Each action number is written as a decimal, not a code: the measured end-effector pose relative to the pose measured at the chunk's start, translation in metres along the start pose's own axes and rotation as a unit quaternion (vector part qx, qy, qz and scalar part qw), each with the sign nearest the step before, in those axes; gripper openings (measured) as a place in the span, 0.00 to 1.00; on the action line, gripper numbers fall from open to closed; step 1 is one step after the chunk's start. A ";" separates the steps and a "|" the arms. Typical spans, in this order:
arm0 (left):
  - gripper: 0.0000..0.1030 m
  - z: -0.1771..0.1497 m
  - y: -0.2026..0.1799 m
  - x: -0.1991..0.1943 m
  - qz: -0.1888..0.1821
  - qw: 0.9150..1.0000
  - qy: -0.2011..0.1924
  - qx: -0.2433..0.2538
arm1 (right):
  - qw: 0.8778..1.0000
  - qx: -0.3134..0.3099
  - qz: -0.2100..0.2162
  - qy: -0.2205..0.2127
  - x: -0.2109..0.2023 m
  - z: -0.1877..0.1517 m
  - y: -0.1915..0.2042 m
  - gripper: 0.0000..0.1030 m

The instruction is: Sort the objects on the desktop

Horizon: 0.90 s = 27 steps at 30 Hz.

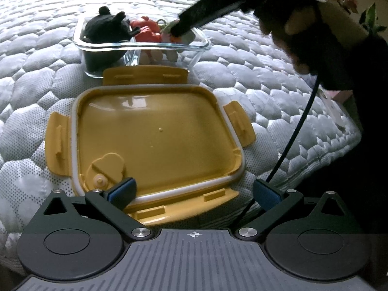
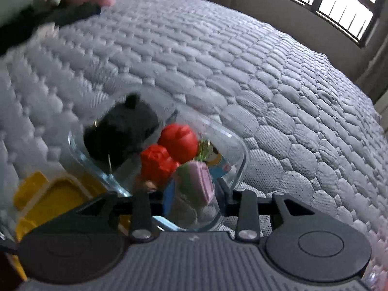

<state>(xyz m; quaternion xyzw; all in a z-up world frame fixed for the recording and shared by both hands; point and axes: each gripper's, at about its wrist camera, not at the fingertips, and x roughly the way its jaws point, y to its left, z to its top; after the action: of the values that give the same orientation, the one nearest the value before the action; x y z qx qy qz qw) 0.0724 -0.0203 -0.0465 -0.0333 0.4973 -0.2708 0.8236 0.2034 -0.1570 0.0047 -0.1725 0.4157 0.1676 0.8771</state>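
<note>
A clear glass container (image 1: 203,44) stands on the quilted bed and holds a black plush toy (image 1: 106,28), red toys (image 1: 148,30) and small trinkets. Its yellow lid (image 1: 157,131) lies inside up in front of it. My left gripper (image 1: 194,189) is open, low over the lid's near edge. My right gripper (image 1: 179,30) reaches into the container from the right. In the right wrist view the right gripper (image 2: 191,191) stands open around a pink trinket (image 2: 201,181), next to the red toys (image 2: 169,150) and the black plush toy (image 2: 121,135) in the container (image 2: 240,150).
The grey quilted mattress (image 2: 242,72) spreads all around. A black cable (image 1: 293,133) hangs from the right gripper beside the lid. The bed's edge drops off at the right (image 1: 349,145). A window (image 2: 339,7) is at the far wall.
</note>
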 end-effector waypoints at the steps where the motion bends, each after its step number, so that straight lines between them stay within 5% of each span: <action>1: 1.00 0.000 0.000 0.000 0.001 1.000 0.000 0.001 | 1.000 0.010 0.001 -0.005 -0.002 0.002 -0.002 0.38; 8: 1.00 0.000 -0.001 0.000 0.004 1.000 0.001 0.002 | 0.988 0.149 0.014 -0.042 0.009 0.021 -0.033 0.38; 13: 1.00 -0.001 -0.001 -0.001 0.003 1.000 0.000 0.010 | 0.980 0.201 0.009 0.004 0.049 0.028 -0.041 0.31; 19: 1.00 0.000 0.002 0.000 -0.006 1.000 -0.001 0.008 | 0.983 0.183 -0.003 0.009 0.057 0.022 -0.039 0.09; 27: 1.00 0.000 -0.001 0.001 0.000 1.000 -0.002 0.020 | 0.985 0.154 -0.012 -0.080 0.012 0.032 -0.033 0.09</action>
<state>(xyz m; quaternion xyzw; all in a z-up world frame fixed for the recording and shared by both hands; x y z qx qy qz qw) 0.0722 -0.0216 -0.0473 -0.0174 0.4904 -0.2803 0.8250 0.2461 -0.1705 0.0198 -0.0265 0.3631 0.1043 0.9255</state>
